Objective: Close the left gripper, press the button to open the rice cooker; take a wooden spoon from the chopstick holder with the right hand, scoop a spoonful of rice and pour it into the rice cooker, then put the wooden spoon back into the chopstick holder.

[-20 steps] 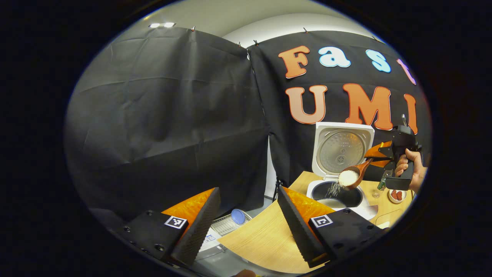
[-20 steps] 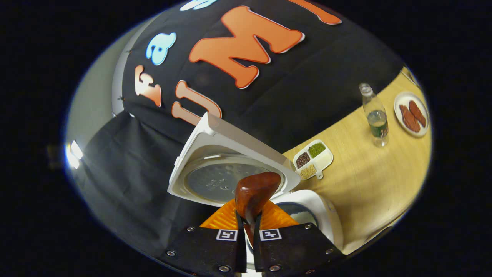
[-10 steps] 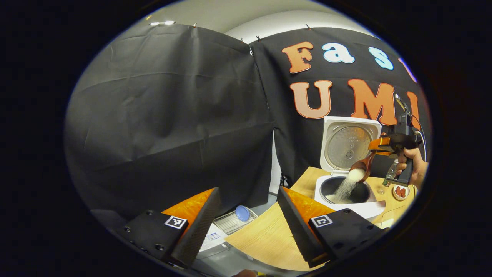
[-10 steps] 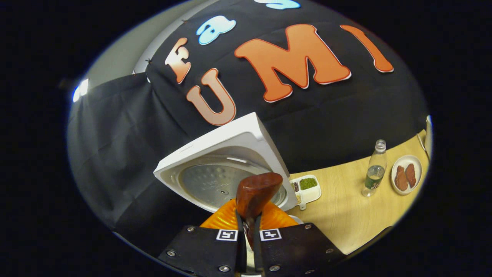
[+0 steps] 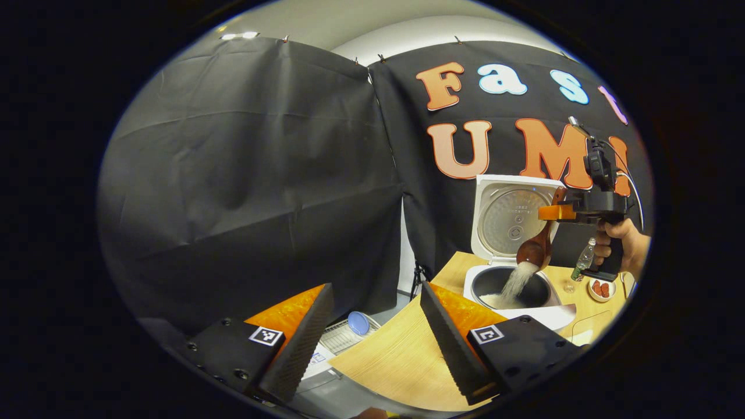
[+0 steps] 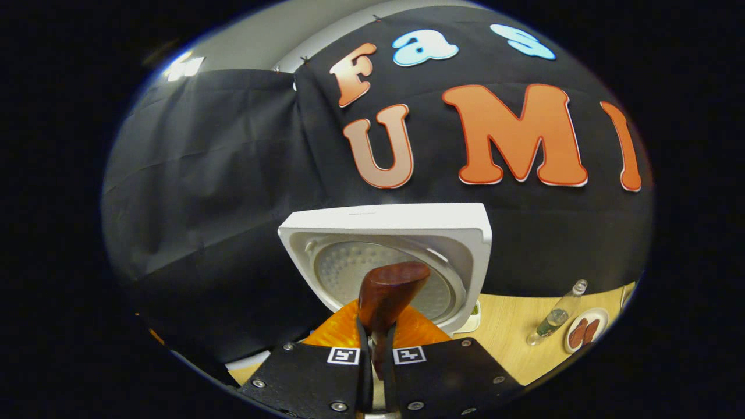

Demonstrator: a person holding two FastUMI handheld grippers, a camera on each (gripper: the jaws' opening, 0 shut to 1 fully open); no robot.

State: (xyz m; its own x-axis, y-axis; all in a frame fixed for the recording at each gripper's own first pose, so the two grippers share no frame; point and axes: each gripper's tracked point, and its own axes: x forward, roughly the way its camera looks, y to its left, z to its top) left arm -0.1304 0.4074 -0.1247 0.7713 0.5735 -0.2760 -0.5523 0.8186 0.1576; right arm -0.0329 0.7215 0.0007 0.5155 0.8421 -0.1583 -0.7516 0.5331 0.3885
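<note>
The white rice cooker (image 5: 553, 317) stands on the wooden table with its lid (image 5: 512, 215) up. Above its pot a hand (image 5: 623, 244) holds my right gripper (image 5: 553, 212), shut on the handle of the wooden spoon (image 5: 532, 250). The spoon's bowl tips down and white rice (image 5: 515, 282) streams from it into the pot. In the right gripper view, the right gripper (image 6: 375, 340) pinches the spoon handle (image 6: 390, 291) in front of the raised lid (image 6: 384, 238). My left gripper (image 5: 375, 286) hangs open and empty, off the table's left end.
To the cooker's right stand a small bottle (image 6: 553, 320) and a plate (image 6: 585, 331) with reddish pieces. The table (image 5: 401, 361) ends just past my left gripper's right finger. Below that edge lies a rack with a blue disc (image 5: 359, 323).
The right gripper has risen and rolled, tipping the spoon steeper. The rice went from a few falling grains to a steady stream. The left gripper barely moved.
</note>
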